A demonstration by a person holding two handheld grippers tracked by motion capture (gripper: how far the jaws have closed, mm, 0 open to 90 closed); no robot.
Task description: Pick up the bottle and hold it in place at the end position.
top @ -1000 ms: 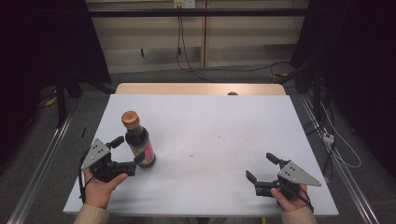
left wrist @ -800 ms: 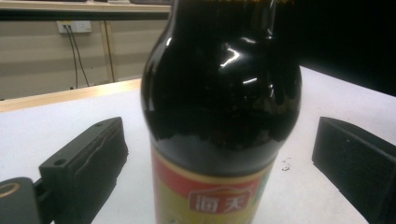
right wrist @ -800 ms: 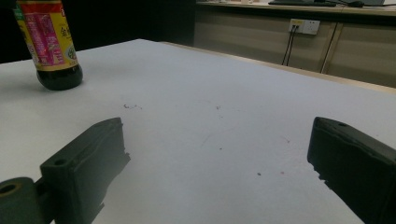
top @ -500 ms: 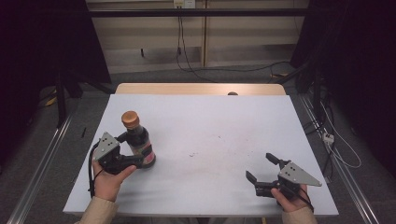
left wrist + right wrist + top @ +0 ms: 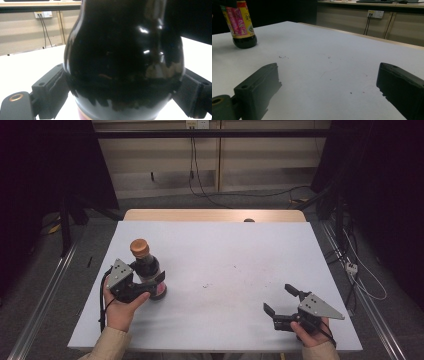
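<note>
Two grippers: my left gripper (image 5: pixel 150 285) clasps the dark bottle (image 5: pixel 146 270) at eight o'clock; my right gripper (image 5: pixel 281 300) gapes wide, empty, at four o'clock.

Bottle (image 5: pixel 145 270) stands on table (image 5: pixel 225 250), left side.

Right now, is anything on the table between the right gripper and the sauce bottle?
Nothing visible. The white table between the right gripper and the sauce bottle holds only faint specks. The left gripper has its fingers around the bottle's lower body.
</note>
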